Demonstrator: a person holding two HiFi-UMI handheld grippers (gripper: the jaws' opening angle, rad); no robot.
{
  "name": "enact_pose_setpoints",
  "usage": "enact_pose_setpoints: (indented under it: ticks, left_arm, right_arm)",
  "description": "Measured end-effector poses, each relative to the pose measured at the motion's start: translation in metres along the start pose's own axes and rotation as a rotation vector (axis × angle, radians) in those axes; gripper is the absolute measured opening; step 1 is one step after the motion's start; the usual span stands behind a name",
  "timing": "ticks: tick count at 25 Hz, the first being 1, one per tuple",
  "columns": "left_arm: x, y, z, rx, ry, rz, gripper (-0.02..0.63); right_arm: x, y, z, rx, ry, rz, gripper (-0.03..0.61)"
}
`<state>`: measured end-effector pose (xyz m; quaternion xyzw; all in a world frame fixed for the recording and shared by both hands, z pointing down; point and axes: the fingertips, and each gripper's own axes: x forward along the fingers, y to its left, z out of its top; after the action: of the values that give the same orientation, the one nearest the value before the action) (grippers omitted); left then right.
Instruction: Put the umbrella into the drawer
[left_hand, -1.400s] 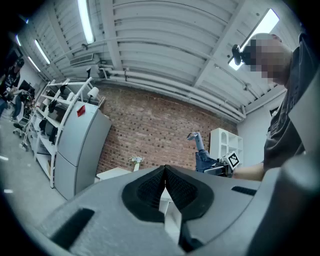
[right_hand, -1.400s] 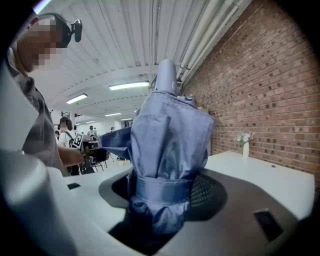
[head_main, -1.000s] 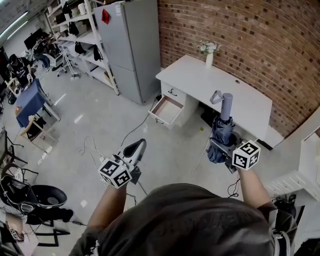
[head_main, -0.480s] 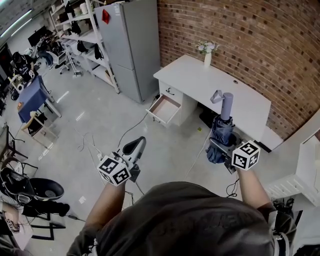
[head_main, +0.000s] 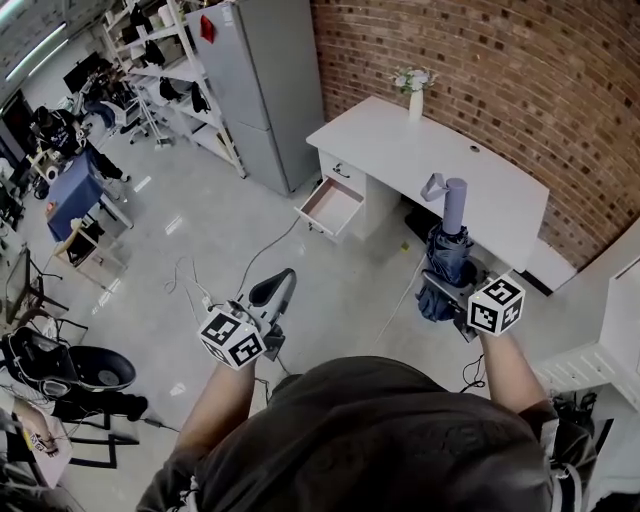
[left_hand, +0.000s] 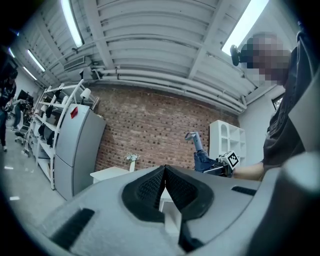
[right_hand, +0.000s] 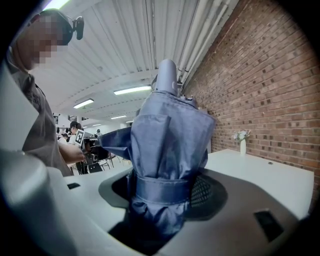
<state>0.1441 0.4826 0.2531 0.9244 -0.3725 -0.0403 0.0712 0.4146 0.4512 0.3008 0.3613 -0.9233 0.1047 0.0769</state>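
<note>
1 umbrella (head_main: 447, 255), right claw (head_main: 441, 291) | 1 open drawer (head_main: 330, 205) | left claw (head_main: 278, 287) closed

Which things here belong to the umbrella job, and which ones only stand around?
Job:
umbrella, clamped in the right gripper
open drawer
white desk
left gripper, shut and empty

Standing around:
flower vase
grey fridge
shelves

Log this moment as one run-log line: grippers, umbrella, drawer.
left gripper: shut, empty | right gripper: shut on folded blue umbrella, handle up | drawer: open, in white desk, umbrella not yet inside
</note>
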Motion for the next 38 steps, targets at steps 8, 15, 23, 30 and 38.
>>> enact_pose_setpoints:
  ticks: [8, 15, 23, 30, 38]
  left_arm:
    - [0.012, 0.025, -0.004, -0.029, 0.000, 0.007, 0.000]
    - [0.026, 0.093, -0.011, -0.064, -0.014, -0.026, 0.000]
    - [0.046, 0.241, 0.006, -0.090, -0.026, -0.085, 0.000]
    - [0.046, 0.376, 0.035, -0.074, 0.015, -0.127, 0.000]
    - [0.059, 0.465, 0.035, -0.107, 0.035, -0.136, 0.000]
  right_arm:
    - [0.020, -0.009, 0.000, 0.007, 0.019, 0.004, 0.250]
    - [0.082, -0.018, 0.006, -0.002, 0.051, -0.020, 0.250]
    - [0.216, -0.031, 0.039, 0.000, 0.053, -0.071, 0.250]
    - [0.344, -0.036, 0.076, 0.038, 0.042, -0.108, 0.251]
    - [0.436, -0.054, 0.094, 0.053, 0.087, -0.111, 0.250]
